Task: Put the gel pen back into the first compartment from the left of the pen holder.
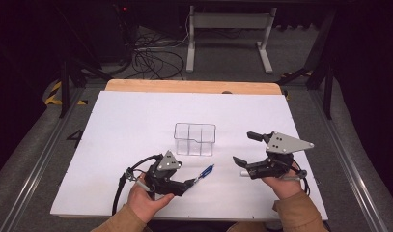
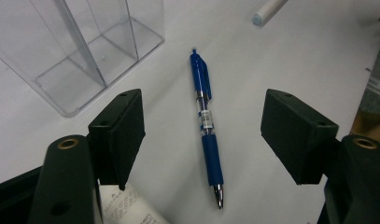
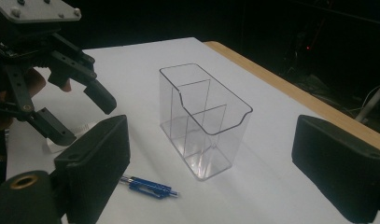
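Note:
A blue retractable pen (image 1: pixel 205 171) lies flat on the white table (image 1: pixel 136 121), just in front of a clear plastic organizer (image 1: pixel 195 139) with several compartments. My left gripper (image 1: pixel 189 177) is low over the table and open, and the pen (image 2: pixel 206 126) lies on the table between its two black pads (image 2: pixel 120 135), touching neither. My right gripper (image 1: pixel 247 149) hovers open to the right of the organizer (image 3: pixel 204 121), with nothing between its jaws. From there I also see the pen (image 3: pixel 150 186) and the left gripper (image 3: pixel 82 120).
A white capped marker (image 1: pixel 244 172) lies under the right gripper; its tip shows as the marker (image 2: pixel 267 11) beyond the pen. A printed paper slip (image 2: pixel 127 210) sits under the left gripper. The wooden table edge (image 1: pixel 194 86) runs along the far side, with cables on the floor behind.

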The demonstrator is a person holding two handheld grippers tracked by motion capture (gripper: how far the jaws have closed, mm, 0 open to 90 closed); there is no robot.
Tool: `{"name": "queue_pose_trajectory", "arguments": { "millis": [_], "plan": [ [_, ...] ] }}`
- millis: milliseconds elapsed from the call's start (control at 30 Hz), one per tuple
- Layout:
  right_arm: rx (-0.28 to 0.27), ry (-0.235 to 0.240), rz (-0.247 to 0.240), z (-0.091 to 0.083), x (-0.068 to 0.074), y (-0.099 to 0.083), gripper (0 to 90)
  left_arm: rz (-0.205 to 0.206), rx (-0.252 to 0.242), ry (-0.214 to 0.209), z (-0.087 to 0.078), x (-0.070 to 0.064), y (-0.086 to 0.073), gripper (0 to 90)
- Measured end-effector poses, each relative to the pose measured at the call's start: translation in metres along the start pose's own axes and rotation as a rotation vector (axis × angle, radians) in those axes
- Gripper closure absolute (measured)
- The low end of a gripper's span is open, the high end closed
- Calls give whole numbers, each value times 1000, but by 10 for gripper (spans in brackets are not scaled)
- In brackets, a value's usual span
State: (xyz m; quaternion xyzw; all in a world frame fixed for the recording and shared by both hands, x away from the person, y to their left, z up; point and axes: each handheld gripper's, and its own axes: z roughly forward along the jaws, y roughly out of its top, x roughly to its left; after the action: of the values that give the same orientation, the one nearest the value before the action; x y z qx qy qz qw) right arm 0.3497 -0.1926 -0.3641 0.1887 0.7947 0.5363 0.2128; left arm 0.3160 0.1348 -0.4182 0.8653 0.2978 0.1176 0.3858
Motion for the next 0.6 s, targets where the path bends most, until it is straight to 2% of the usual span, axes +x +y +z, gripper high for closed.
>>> {"name": "queue_pose_trajectory", "arguments": {
  "millis": [133,233,300,400,533,600],
  "plan": [
    [0,-2,-5,0,1,0,119,12,37,15,4,-2,0,327],
    [-1,0,-8,0,1,0,119,21,81,43,8,-5,0,337],
    [1,1,-10,0,1,0,119,9,104,52,11,-6,0,339],
    [2,4,-8,1,1,-1,120,-14,138,39,15,-5,-1,370],
    [6,5,-10,2,1,-2,120,-14,170,27,19,-6,-2,402],
    [7,6,-12,3,2,-2,120,1,186,18,22,-7,-2,422]
  ]
}}
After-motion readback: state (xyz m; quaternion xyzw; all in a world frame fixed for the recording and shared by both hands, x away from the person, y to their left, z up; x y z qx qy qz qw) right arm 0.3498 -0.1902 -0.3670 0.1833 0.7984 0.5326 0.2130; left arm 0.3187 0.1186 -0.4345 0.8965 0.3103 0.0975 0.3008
